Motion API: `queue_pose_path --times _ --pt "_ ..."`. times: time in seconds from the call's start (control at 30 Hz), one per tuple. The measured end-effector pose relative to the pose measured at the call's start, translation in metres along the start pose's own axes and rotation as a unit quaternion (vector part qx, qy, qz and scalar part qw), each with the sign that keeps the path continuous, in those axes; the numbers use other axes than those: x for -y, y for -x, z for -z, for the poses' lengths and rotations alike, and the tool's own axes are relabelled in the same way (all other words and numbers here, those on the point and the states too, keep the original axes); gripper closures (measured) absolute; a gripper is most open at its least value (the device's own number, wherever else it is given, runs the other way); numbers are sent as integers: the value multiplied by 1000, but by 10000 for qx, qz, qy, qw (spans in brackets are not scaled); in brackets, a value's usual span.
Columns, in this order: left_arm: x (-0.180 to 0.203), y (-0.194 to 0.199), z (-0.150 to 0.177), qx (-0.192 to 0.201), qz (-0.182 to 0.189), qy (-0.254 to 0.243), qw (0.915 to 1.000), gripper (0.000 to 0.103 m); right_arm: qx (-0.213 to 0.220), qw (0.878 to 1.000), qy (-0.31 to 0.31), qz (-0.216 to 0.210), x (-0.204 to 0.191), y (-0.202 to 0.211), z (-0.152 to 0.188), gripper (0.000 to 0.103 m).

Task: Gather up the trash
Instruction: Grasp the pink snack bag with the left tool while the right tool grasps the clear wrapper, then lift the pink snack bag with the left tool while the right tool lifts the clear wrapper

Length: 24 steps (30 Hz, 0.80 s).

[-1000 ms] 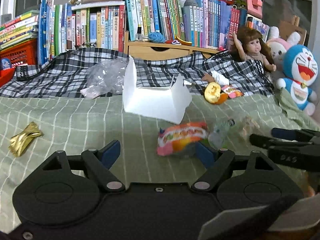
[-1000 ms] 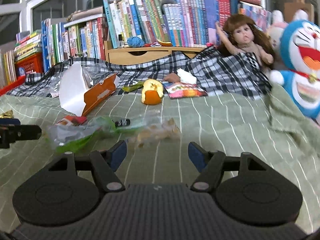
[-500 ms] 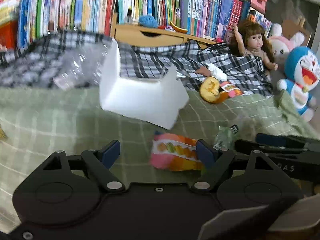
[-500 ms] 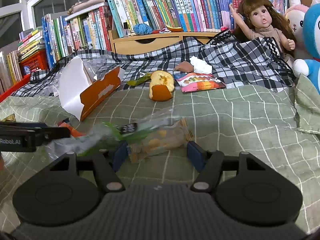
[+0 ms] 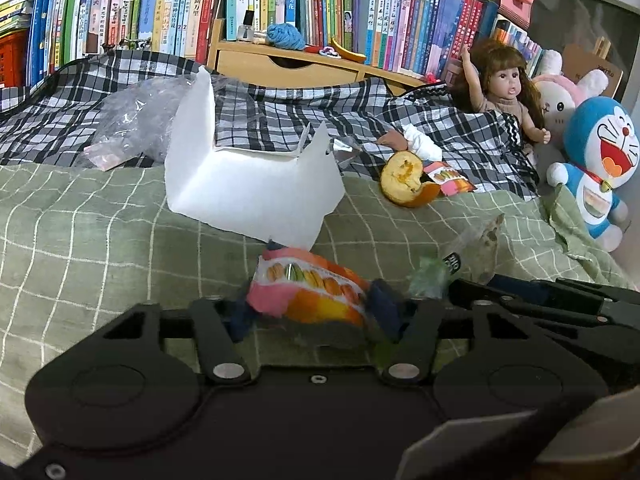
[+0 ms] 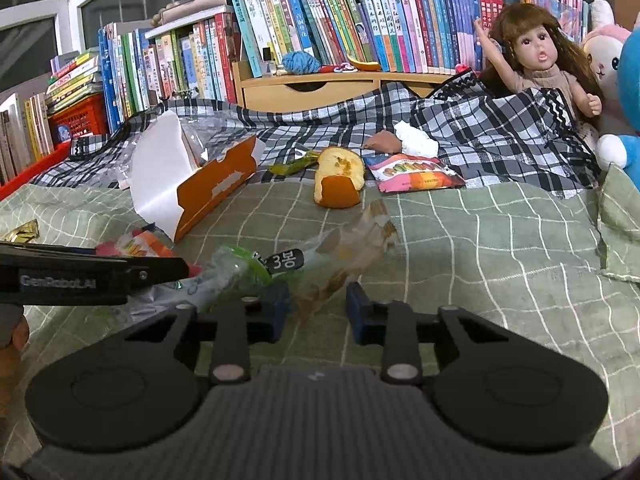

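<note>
We are at a bed covered in a green checked quilt, with a plaid blanket and a wall of books behind it. A torn white and orange carton sits in the middle of the quilt, and litter lies around it.

Nearest us, the left claw is closing on a pink and orange snack wrapper that lies on the quilt just in front of the carton. Its blue pads look pressed to the wrapper's two ends. Just beside it, the right claw is closing around a clear plastic wrapper with a green end; the plastic sits between the pads, and whether both pads bite yet we cannot tell.

To do this step well, we judge it best to finish each squeeze before lifting, since thin film slides out of a loose pinch. We would catch the bunched middle, not a loose edge, and keep the two claws apart so they do not snag each other.

Smaller litter waits further back: an orange peel, a second snack packet and a gold wrapper.

Compared with a second ago, both claws stood wide apart, the left claw was further back from its wrapper, and the clear wrapper lay flat ahead of the right claw.
</note>
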<state>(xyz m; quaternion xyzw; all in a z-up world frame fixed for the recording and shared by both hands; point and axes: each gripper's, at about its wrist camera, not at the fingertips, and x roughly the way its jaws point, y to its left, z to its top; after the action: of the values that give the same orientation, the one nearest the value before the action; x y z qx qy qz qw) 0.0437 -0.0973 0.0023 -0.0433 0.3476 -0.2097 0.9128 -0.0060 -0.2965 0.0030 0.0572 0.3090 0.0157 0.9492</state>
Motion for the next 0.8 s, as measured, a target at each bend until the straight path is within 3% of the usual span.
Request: queue_pose_path --times 0.03,0.23,0.4,0.6,0.8 --pt "0 0 0 11 24 37 10000 57 33 10000 -55 1 1 2 1 68" --pt "0 7 -1 132 -30 55 9999 64 238 9992 -294 95 8 10 3 77" --pt "2 19 2 476 -350 -198 9981 66 440 9974 -500 257 14 19 4 83" --pt "-3 30 1 635 -402 -114 9971 66 717 9949 -571 430 18 34 4 86" --pt "-1 39 2 785 -480 -185 9956 66 718 9948 -569 454 19 40 4 87"
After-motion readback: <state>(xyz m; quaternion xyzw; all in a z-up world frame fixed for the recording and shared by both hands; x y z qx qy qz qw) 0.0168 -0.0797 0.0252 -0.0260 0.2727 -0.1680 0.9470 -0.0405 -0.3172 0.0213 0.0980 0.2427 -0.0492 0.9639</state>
